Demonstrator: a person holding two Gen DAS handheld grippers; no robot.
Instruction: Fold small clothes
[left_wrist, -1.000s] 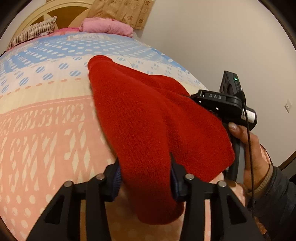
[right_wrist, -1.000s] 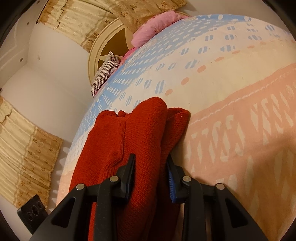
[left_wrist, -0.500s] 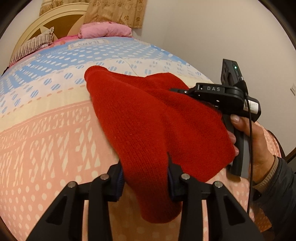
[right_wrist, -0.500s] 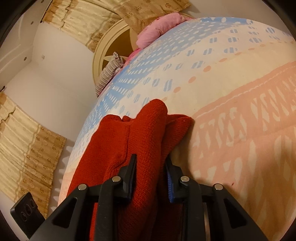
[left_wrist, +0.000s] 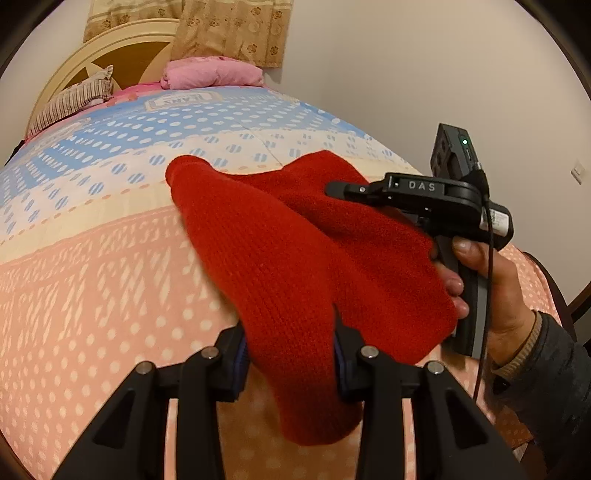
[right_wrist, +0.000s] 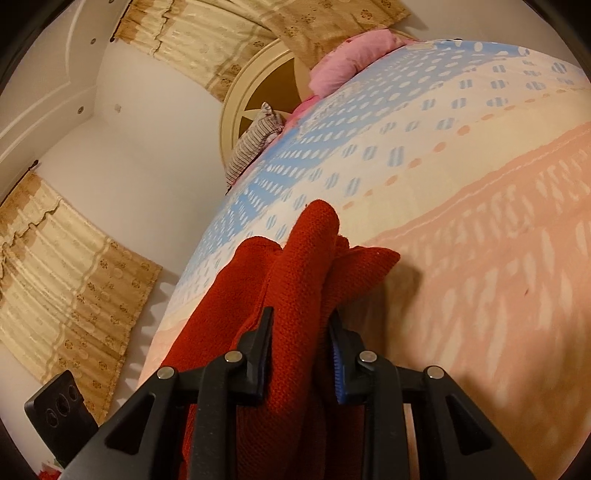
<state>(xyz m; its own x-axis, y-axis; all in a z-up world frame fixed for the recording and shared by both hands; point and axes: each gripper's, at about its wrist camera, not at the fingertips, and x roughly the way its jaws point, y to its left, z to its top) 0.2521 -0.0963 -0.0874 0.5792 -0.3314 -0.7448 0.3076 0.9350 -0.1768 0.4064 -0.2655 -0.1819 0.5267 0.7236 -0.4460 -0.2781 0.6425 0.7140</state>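
A red knitted garment (left_wrist: 295, 251) hangs bunched over the patterned bedspread (left_wrist: 92, 277), held at two places. My left gripper (left_wrist: 290, 354) is shut on a thick fold of it, and a loose end droops below the pads. In the left wrist view the right gripper's body (left_wrist: 424, 199) sits at the right with a hand (left_wrist: 491, 280) around its handle, its fingertips hidden behind the red knit. In the right wrist view my right gripper (right_wrist: 301, 354) is shut on another fold of the red garment (right_wrist: 295, 266), which drapes to the left.
The bed's cream headboard (left_wrist: 110, 55), a striped pillow (left_wrist: 74, 103) and a pink pillow (left_wrist: 210, 74) lie at the far end. Beige curtains (right_wrist: 62, 273) hang at the left of the right wrist view. A white wall (left_wrist: 424, 74) borders the bed on the right.
Both grippers have lifted and pulled the red garment toward me. It has gathered into a narrower, more bunched shape. More of the bed's far end shows.
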